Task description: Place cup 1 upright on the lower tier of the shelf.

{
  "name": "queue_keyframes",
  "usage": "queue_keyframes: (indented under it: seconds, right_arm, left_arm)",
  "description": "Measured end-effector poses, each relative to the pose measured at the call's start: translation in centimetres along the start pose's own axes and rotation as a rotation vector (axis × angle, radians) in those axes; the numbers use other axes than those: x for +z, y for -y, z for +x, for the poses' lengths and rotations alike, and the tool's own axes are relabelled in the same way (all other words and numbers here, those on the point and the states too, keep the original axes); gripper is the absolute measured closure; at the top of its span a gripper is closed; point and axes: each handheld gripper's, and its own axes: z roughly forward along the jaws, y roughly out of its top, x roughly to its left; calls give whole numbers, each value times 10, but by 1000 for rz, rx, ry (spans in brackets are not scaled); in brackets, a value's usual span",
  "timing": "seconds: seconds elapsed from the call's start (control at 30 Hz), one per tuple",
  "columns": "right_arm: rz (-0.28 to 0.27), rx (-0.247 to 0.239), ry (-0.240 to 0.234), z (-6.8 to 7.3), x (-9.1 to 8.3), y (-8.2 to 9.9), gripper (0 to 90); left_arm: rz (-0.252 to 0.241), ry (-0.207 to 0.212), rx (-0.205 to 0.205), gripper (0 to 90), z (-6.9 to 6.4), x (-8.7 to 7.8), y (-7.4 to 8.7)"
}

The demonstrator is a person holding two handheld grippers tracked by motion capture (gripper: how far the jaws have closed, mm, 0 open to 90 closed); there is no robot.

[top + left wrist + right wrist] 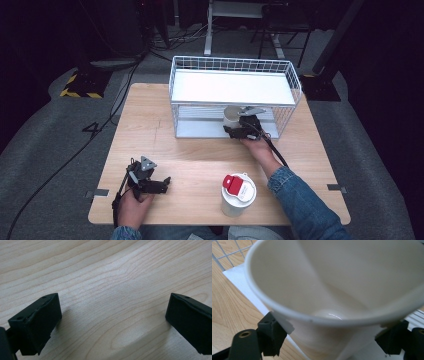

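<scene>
wooden table [200, 165] | smooth white cup [332, 290] (squeezed oval) | right gripper [235, 131] clamped

1. High view: a fixed camera above the near edge of the counter [200, 165], facing forward and down; it takes in the whole counter, the wire basket [235, 95] at the far side and the floor beyond.
2. Left gripper view: rides on the left gripper [112, 322], very close to the bare counter [105, 277], the wood seen near left from above.
3. Right gripper view: rides on the right gripper [332, 340], close against a white cup [337, 290]; shares that cup [231, 117] and basket with the high view.
</scene>
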Motion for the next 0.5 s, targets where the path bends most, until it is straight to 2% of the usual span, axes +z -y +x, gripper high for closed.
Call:
queue_keyframes:
  seconds: [0.2,0.5]
  right_arm:
    - [-3,-4,21,-1,1,0,230]
    - [1,2,17,-2,1,0,228]
  left_arm:
    - [0,-1,0,8,0,0,0]
    - [0,-1,-1,8,0,0,0]
